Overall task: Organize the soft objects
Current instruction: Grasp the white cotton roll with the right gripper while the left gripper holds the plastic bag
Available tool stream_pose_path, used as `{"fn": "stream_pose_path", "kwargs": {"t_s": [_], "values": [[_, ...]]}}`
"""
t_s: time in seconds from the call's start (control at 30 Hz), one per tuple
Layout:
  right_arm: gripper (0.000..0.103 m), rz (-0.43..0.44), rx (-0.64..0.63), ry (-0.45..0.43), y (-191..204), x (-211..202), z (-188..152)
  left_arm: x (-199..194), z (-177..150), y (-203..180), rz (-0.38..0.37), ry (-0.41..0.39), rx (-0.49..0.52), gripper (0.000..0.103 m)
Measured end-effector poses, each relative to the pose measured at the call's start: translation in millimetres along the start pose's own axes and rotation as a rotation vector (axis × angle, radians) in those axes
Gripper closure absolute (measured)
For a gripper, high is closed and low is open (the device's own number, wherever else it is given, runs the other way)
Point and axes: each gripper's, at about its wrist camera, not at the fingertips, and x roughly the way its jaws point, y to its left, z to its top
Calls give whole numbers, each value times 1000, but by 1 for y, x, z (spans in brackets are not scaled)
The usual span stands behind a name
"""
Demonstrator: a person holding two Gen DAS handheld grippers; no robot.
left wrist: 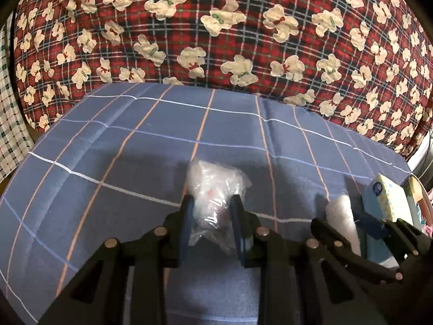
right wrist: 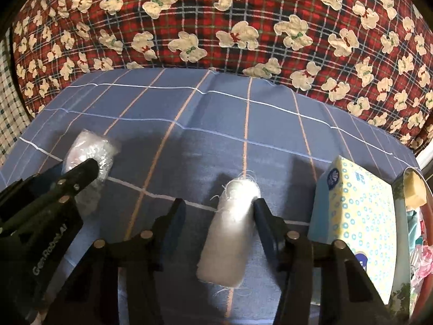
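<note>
Two black tongs with blue pads sit closest to the cameras, both over the blue checked sheet (left wrist: 135,135). On the left side, the left tongs (left wrist: 213,216) are squeezed on a small clear plastic bag (left wrist: 213,189) with something soft and pale inside, and the bag rests on the sheet. On the right side, the right tongs (right wrist: 219,216) stand apart around a white fluffy roll (right wrist: 230,227). One pad touches the right side of the roll, and the other pad is away from it, so nothing is pinched. This roll lies on the sheet, to the right of the bag. Next to the roll, further right, is a yellow and blue tissue box (right wrist: 362,216). Behind the sheet is a big red checked blanket (right wrist: 216,21) with little white bears on it.
</note>
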Motion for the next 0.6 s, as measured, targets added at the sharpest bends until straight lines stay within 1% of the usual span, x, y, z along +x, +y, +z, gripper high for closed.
{"fn": "stream_pose_path", "kwargs": {"t_s": [0.13, 0.23, 0.27, 0.3, 0.37, 0.4, 0.47, 0.5, 0.6], "values": [[47, -11, 26, 17, -2, 6, 1, -2, 0, -1, 13, -13, 7, 77], [48, -30, 18, 3, 1, 5, -2, -6, 0, -4, 29, -36, 23, 77], [51, -47, 7, -5, 3, 5, -3, -8, -1, -5, 38, -48, 31, 77], [56, -61, 1, -18, 5, 4, -5, -10, -1, -7, 44, -57, 37, 77], [61, -63, 14, -46, 4, 1, -8, -16, -2, -10, 62, -86, 50, 77], [65, -57, 25, -54, 1, 1, -9, -18, -3, -11, 66, -99, 52, 77], [74, -9, 63, -91, -6, -6, -9, -26, -4, -11, 70, -139, 50, 77], [74, 7, 61, -91, -5, -6, -9, -29, -5, -10, 74, -156, 45, 77], [74, 41, 64, -98, -4, -6, -10, -32, -5, -9, 79, -166, 37, 77]]}}
